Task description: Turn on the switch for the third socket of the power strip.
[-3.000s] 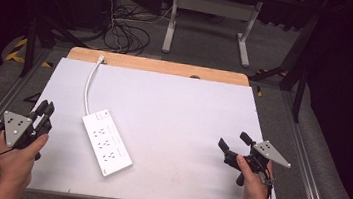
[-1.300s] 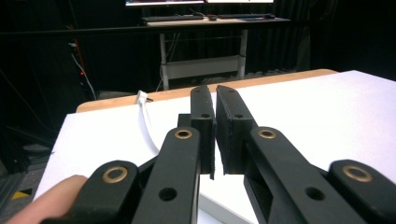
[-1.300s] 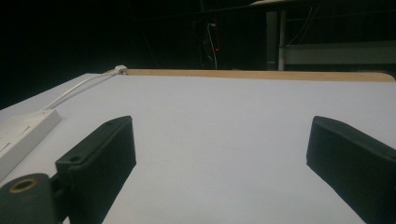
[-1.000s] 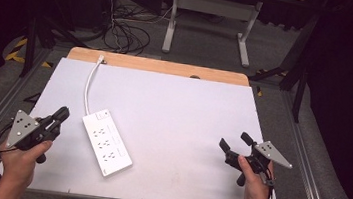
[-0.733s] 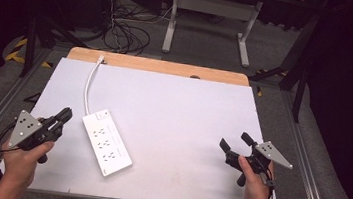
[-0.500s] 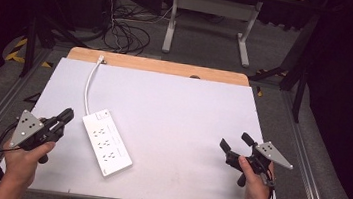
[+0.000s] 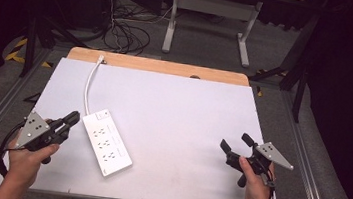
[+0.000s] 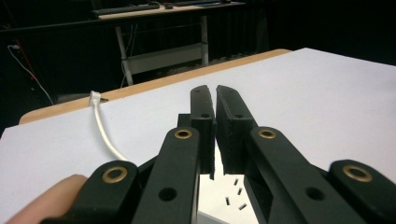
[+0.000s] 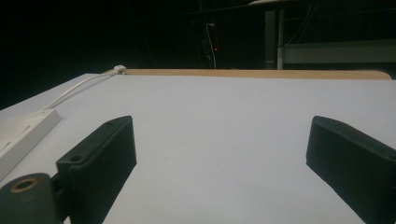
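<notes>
A: Starting at the left: why is the left gripper [image 7: 67, 120] aimed that way?

B: Its jaws are pressed nearly together, a thin slit between them, nothing caught. They point at the near long edge of the power strip [image 7: 107, 142], which lies just beyond the tips. In the left gripper view the strip's sockets [image 8: 234, 192] peek out right under the closed jaws, so I'd judge the hand is lined up to nudge or press it, not grab it.

A: And the white cord [image 7: 89, 83]?

B: It runs away ahead of those jaws to the table's wooden back edge [image 7: 158, 66]. Whether its end is plugged into anything there, I can't make out.

A: The right gripper [image 7: 235, 146]?

B: Jaws spread wide over bare white tabletop [image 9: 224, 121], empty. The strip sits well off to their left side; I'd say that hand is simply waiting.
</notes>
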Available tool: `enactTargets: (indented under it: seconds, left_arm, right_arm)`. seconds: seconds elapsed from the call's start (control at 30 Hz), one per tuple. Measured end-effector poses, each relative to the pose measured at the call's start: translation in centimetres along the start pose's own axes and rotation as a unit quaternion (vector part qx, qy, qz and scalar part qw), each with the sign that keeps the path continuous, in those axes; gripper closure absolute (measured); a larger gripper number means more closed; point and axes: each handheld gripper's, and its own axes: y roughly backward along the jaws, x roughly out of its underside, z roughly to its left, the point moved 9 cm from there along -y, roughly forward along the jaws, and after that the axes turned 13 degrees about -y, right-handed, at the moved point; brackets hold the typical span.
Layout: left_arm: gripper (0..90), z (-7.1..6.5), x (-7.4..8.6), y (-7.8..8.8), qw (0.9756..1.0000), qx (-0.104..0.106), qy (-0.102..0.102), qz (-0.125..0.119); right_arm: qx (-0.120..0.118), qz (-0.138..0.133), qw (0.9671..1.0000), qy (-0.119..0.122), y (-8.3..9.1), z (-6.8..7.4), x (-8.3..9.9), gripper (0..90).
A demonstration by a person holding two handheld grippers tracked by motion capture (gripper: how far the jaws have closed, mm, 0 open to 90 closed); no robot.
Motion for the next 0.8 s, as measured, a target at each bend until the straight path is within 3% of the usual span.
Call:
enactTargets:
  seconds: [0.8]
  left_arm:
    - [85.7, -1.5, -0.2, -0.6, 0.9992, 0.036, -0.017, 0.002]
  right_arm:
    - [0.000, 0.000, 1.0000, -0.001, 0.1, -0.1, 0.0, 8.9]
